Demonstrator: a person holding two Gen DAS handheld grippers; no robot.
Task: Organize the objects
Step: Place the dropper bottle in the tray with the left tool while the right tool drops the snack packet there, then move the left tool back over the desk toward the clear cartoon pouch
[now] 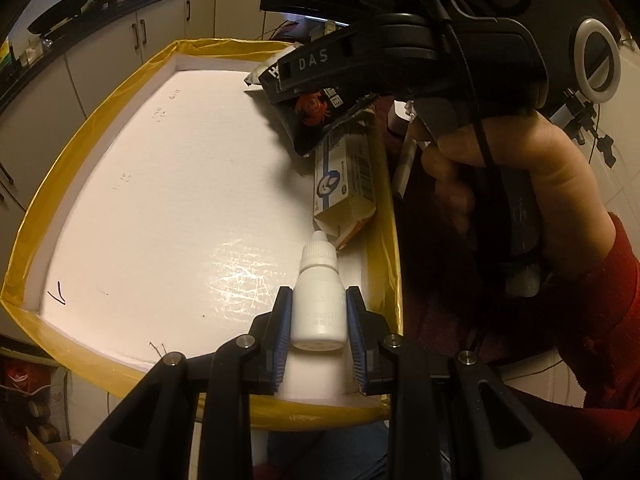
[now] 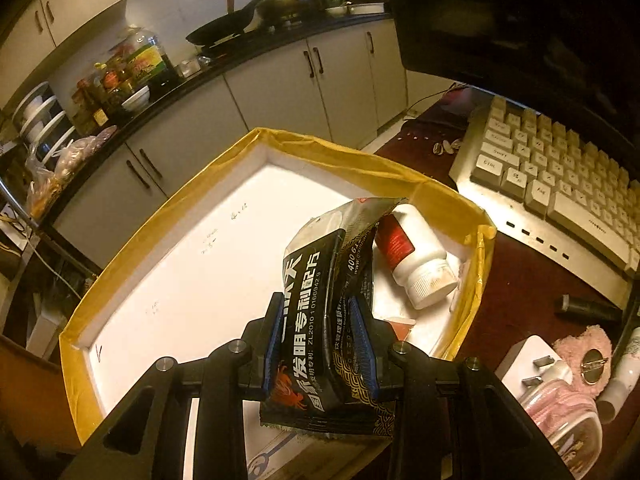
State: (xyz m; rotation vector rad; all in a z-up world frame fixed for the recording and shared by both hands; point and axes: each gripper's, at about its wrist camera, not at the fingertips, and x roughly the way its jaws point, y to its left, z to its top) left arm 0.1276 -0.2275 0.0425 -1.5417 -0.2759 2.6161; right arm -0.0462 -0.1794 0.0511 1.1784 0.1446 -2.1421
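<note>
Holding, left gripper (image 1: 319,312): small white dropper bottle (image 1: 319,300), cap pointing away from the camera, blue pads (image 1: 282,332) pressed against both its sides, jaws narrowly parted to its width. Poised over near right corner of white foam tray (image 1: 168,200) with yellow-taped rim (image 1: 48,216).

Holding, right gripper (image 2: 322,340): black foil snack packet (image 2: 320,292) printed with white characters and an orange crab; packet crumpled between the blue pads (image 2: 365,344), jaws a little apart around it. Seen from left wrist view as black gripper body marked "DAS", gripped by a hand (image 1: 516,184) in a red sleeve (image 1: 612,320), packet hanging above tray's right side.

Lying in tray, right side: blue-and-white carton (image 1: 346,184), open flap toward near edge, partly under the packet. Also white pill bottle (image 2: 416,260) with red label, on its side near far right corner, cap toward the rim.

Outside tray, on dark red tabletop (image 2: 520,280): beige keyboard (image 2: 560,184), pink fluffy item (image 2: 588,352), white tube (image 2: 624,376), clear jar (image 2: 560,420).

Background: kitchen counter (image 2: 240,60) with frying pan (image 2: 220,28), bottles, cupboards below.
</note>
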